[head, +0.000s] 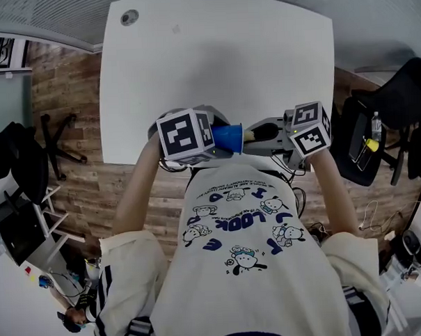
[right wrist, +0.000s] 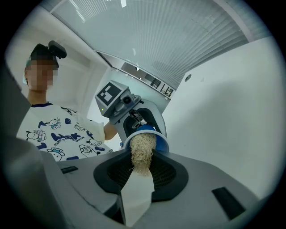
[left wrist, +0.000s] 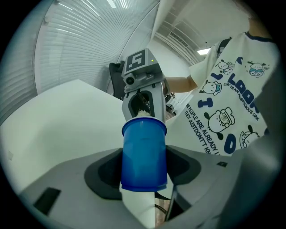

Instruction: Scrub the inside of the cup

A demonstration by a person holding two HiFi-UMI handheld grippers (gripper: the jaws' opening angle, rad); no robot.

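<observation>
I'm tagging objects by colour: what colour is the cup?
Solid blue; the cup shows best in the left gripper view.

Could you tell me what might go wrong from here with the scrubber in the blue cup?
1. The left gripper grips the blue cup only by its side walls, so pushing the loofah scrubber in hard may slide the cup through the jaws or dent it.
2. The right gripper pinches only the scrubber's rear end; twisting could pull it loose and leave it stuck in the cup.
</observation>
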